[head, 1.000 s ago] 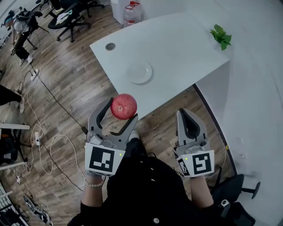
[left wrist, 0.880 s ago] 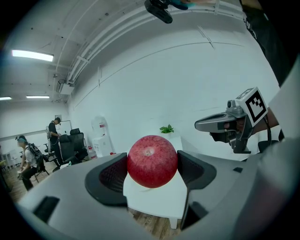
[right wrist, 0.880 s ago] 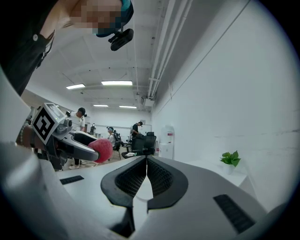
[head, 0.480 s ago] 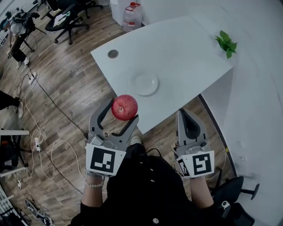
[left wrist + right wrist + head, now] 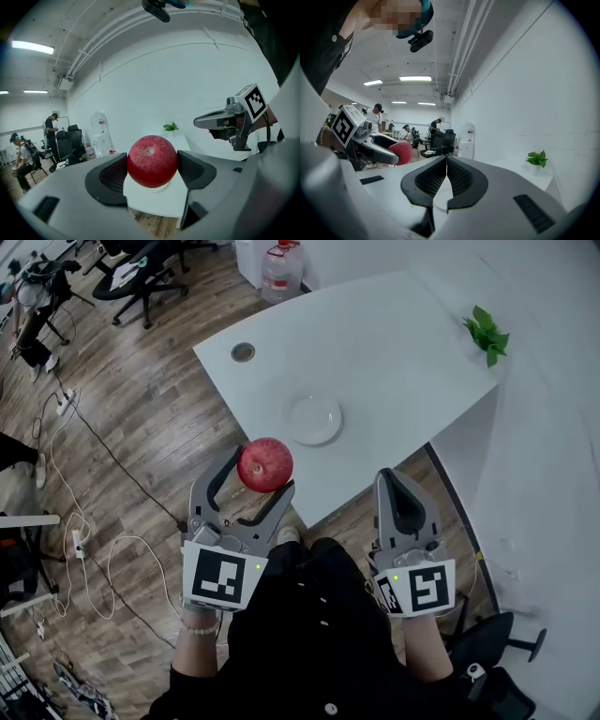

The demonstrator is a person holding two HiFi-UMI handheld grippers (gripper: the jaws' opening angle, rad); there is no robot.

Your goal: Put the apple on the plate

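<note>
A red apple (image 5: 264, 465) is held in the air, short of the white table's near edge, with my left gripper (image 5: 258, 472) shut on it. In the left gripper view the apple (image 5: 152, 161) sits squeezed between the two dark pads (image 5: 114, 176). A small white plate (image 5: 313, 420) lies on the white table (image 5: 375, 343), beyond the apple and slightly right. My right gripper (image 5: 399, 482) is shut and empty, held level beside the left one, below the table's corner. It also shows as a closed pair of pads in the right gripper view (image 5: 446, 176), where the apple (image 5: 402, 152) appears at left.
A small green plant (image 5: 488, 334) stands at the table's far right corner. A round cable hole (image 5: 243, 352) marks the table's left end. A water bottle (image 5: 281, 268) and office chairs (image 5: 141, 268) stand behind. Cables (image 5: 84, 521) trail over the wooden floor at left.
Both grippers and the apple keep their pose; the table and plate have shifted slightly lower and rightward in the head view, so the plate lies a bit nearer the apple.
</note>
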